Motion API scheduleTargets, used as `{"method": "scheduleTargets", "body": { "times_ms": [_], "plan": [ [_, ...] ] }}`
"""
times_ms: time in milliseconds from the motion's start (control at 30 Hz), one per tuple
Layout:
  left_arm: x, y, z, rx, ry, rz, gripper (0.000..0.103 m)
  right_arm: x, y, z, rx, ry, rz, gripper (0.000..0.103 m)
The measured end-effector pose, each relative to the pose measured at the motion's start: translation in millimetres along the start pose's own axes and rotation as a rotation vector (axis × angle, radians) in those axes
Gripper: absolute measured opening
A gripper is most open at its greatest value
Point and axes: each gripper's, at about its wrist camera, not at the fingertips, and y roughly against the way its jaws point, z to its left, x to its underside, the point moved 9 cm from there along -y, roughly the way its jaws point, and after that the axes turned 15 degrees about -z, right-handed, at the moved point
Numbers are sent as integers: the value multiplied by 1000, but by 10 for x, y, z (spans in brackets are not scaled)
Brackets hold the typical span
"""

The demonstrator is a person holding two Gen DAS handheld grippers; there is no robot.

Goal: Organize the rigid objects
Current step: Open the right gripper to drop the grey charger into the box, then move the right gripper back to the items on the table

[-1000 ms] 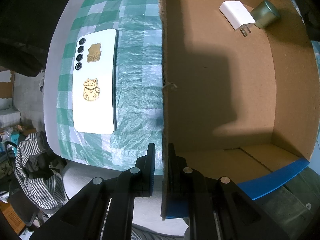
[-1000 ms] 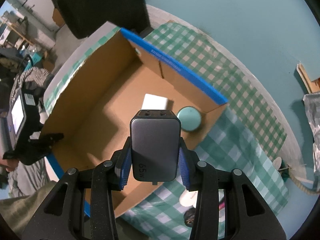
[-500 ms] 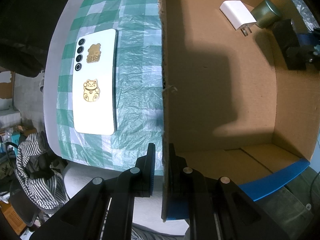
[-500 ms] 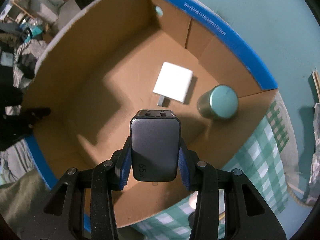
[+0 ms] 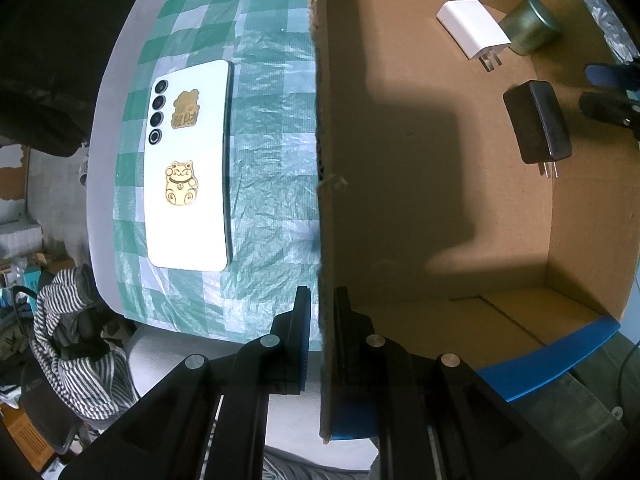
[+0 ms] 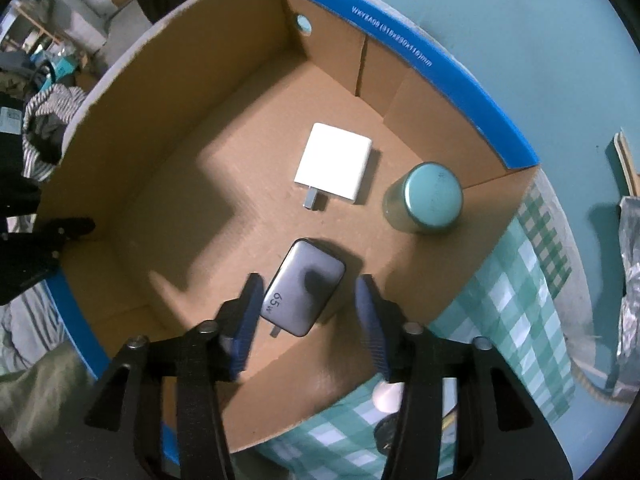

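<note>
A cardboard box [image 6: 192, 128] sits on the checked tablecloth [image 5: 272, 128], open at the top. Inside it, on the floor, a flat-pronged charger [image 6: 334, 162] lies toward the far side, with a round tin [image 6: 430, 196] standing just right of it near the right wall. Nearer, apart from both, a second charger [image 6: 302, 292] lies flat on the box floor. Outside the box, left of its left wall, a phone [image 5: 188, 164] lies face down on the cloth.

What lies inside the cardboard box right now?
Inside the cardboard box: a white charger, a teal tin and a dark grey charger. The floor under each is hidden.
</note>
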Motion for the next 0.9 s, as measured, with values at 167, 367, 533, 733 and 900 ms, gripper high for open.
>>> {"method": "scheduleTargets", "body": {
  "times_ms": [167,367,533,733,900],
  "plan": [
    [-19,2,-22,-2,-2,-2,12,-39,160,-31,-8,-55,-44,56],
    [-26,-4,-46,-3,-4,0,12,-36,375,-207,-9,-139,-92,61],
    [-29,-1,-67,-2,-5,-1,12,3,584,-391,-8,-217,-135,62],
    [-32,6,-48,-5,-7,-2,12,167,744,-692,29,-288,-156,66],
    [-30,15,-40,-6,-5,-3,12,501,743,-1018,59,-384,-133,66]
  ]
}}
